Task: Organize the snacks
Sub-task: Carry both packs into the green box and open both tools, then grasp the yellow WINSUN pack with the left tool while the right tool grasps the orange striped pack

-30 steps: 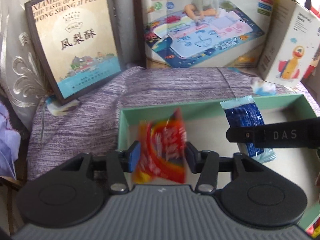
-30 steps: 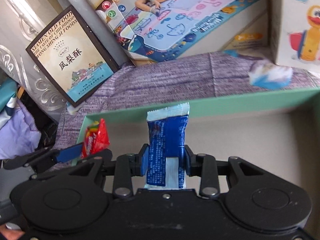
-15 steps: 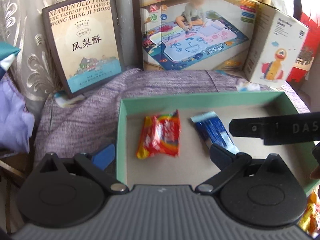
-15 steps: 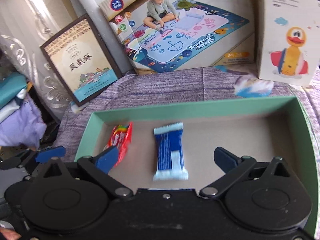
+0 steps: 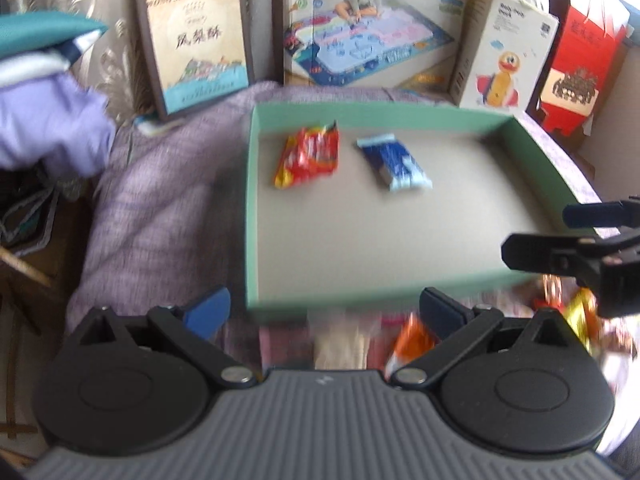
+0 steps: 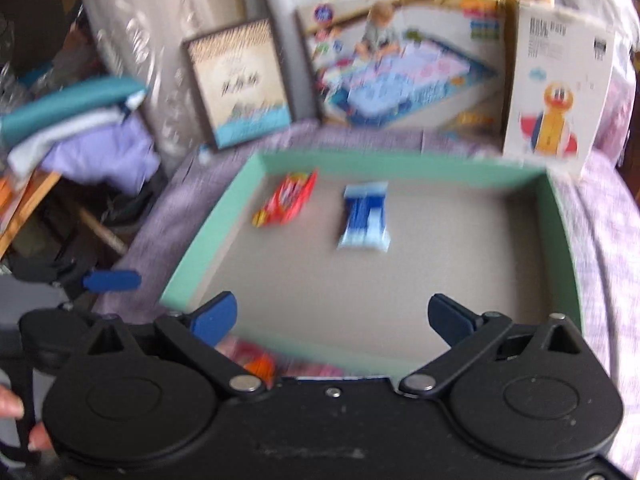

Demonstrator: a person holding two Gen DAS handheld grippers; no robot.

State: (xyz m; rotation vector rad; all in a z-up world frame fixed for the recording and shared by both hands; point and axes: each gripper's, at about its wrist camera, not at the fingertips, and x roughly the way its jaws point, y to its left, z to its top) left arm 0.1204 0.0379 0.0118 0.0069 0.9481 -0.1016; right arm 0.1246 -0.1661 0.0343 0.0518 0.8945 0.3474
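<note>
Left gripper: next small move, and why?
Probably lower the left gripper, open and empty, onto the orange packet just ahead of it. The red and blue snacks already lie in the green tray; loose packets remain on the cloth outside.

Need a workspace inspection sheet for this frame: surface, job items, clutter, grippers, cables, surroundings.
Surface: purple woven cloth under a green-walled tray.
Job's things: red snack packet and blue snack packet lie flat, apart, in the tray's far left part; more snack packets, blurred, on the cloth in front of the tray.
Clutter: folded clothes to the left.
Grippers: left gripper open, nothing between the fingers; right gripper open, nothing between the fingers.
Cables: nothing seen.
Surroundings: pastry box, play-mat box and duck toy box stand behind the tray; red box at far right.
</note>
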